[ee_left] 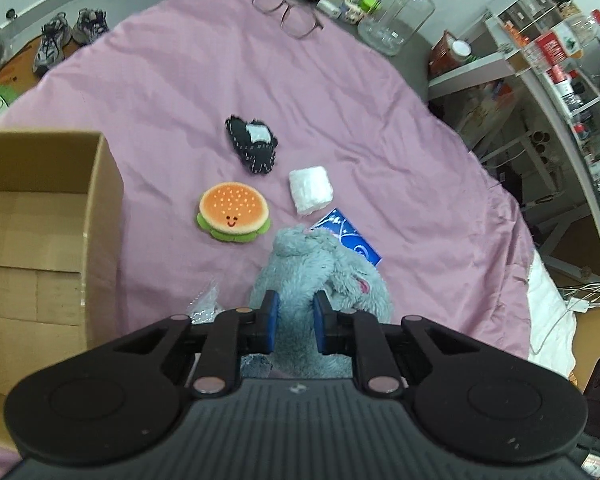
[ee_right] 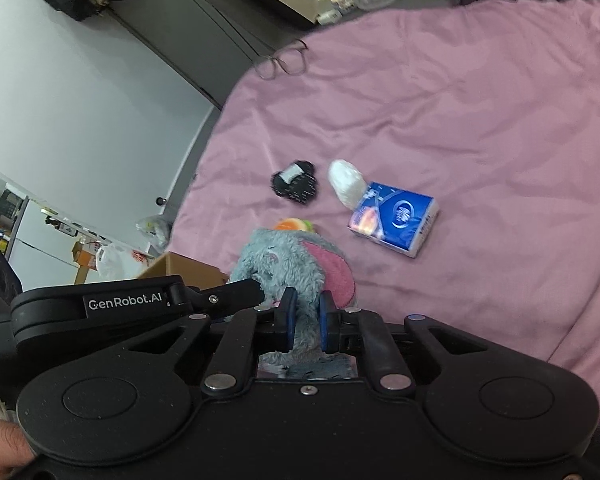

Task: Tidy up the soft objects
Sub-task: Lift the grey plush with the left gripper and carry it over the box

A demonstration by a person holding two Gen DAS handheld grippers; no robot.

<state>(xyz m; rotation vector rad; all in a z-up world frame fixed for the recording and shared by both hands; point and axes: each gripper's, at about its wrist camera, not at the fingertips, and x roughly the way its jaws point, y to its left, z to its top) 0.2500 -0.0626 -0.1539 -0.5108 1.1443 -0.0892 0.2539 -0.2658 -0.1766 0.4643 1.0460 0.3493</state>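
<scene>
A fluffy grey plush toy (ee_left: 312, 268) with pink patches is pinched by both grippers above the pink bedspread. My left gripper (ee_left: 294, 320) is shut on its fur. My right gripper (ee_right: 307, 320) is shut on the same grey plush toy (ee_right: 288, 264), with the left gripper's black finger (ee_right: 236, 294) pressing in from the left. On the bed beyond lie a burger plush (ee_left: 233, 212), a black plush (ee_left: 253, 145), a white soft block (ee_left: 311, 189) and a blue tissue pack (ee_right: 396, 218). An open cardboard box (ee_left: 100, 216) stands at the left.
Glasses (ee_left: 286, 10) lie at the bed's far edge, near a clear jar (ee_left: 400, 14). Cluttered shelves (ee_left: 560, 80) stand on the right and shoes (ee_left: 68, 36) on the floor at far left. A small plastic bag (ee_left: 206, 304) lies beside the box.
</scene>
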